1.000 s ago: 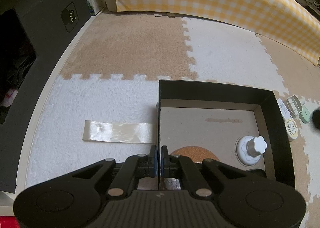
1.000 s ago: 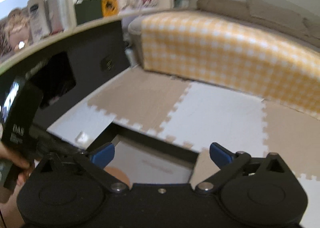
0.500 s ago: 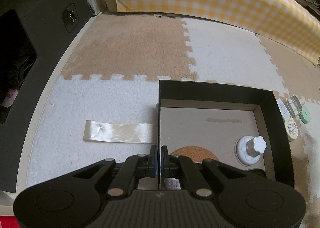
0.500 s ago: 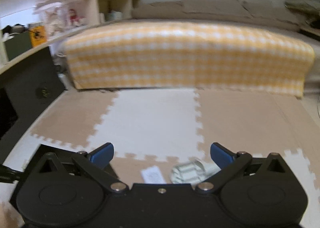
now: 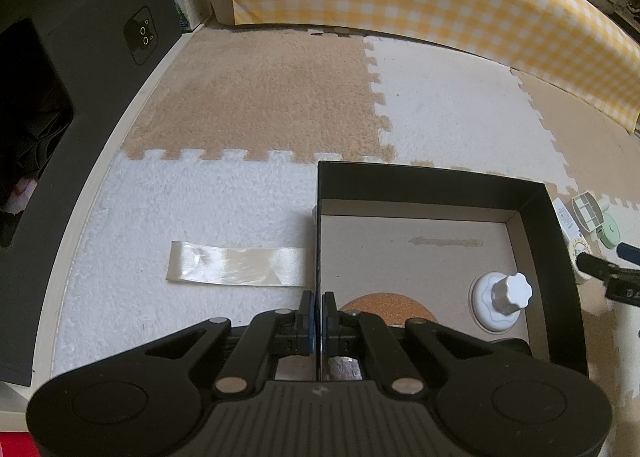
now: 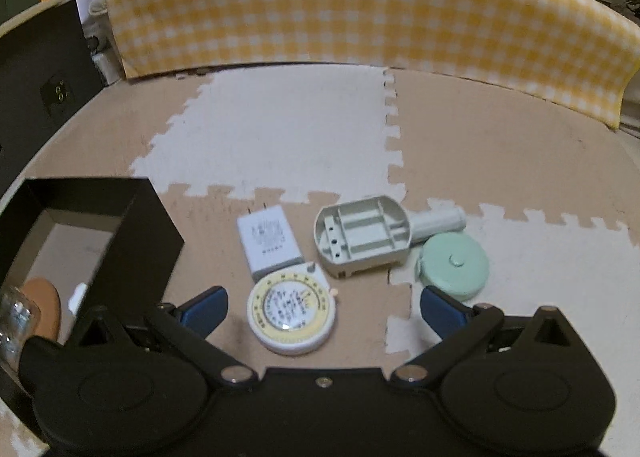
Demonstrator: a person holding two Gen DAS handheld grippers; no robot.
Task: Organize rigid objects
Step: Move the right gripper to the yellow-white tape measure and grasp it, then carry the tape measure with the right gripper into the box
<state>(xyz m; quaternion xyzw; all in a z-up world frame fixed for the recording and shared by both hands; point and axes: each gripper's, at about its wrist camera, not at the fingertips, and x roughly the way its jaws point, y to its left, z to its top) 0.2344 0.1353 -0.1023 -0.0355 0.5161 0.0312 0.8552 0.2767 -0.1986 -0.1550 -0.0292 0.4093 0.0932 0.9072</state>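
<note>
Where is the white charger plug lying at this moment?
In the right wrist view, the white charger plug lies on the tan mat just right of the black box, behind the round yellow-rimmed dial.

Soft even indoor light, faint shadows, strong fisheye bending at edges, right wrist view slightly motion-blurred

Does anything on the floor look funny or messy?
A shiny ribbon lies flat on the white mat beside the black box. The grey plastic case lies open side up, its ribs showing, leaning over a white tube. Nothing looks spilled.
</note>
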